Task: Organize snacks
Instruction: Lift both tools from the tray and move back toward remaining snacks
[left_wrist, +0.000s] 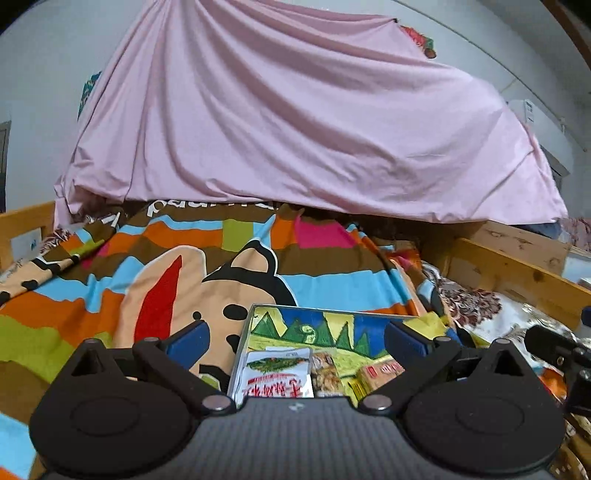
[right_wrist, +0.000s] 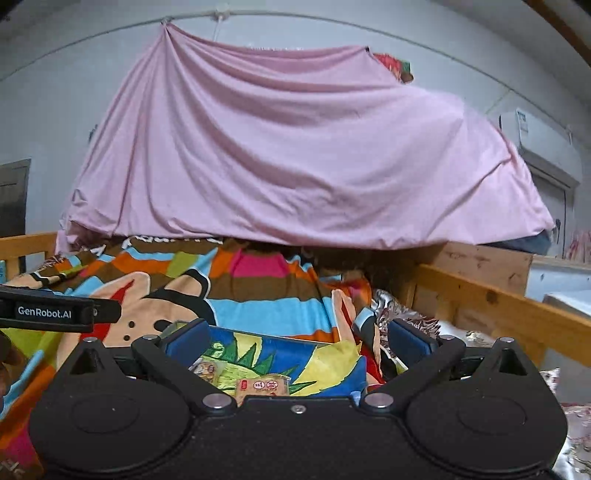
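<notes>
A shallow box (left_wrist: 314, 323) with a colourful painted landscape inside lies on the bed, also in the right wrist view (right_wrist: 258, 341). Inside it lie a white snack packet with red writing (left_wrist: 277, 373), a brown packet (left_wrist: 325, 374) and an orange-tan packet (left_wrist: 376, 373). The right wrist view shows a tan packet with red marks (right_wrist: 262, 386) and a small brown one (right_wrist: 207, 367). My left gripper (left_wrist: 297, 341) is open and empty above the box. My right gripper (right_wrist: 297, 338) is open and empty above the box.
A striped cartoon blanket (left_wrist: 147, 273) covers the bed. A pink sheet (left_wrist: 295, 122) hangs over the far end. Wooden bed rails (left_wrist: 517, 277) run along the right and left (right_wrist: 26, 243). The left gripper's body (right_wrist: 48, 310) shows in the right view.
</notes>
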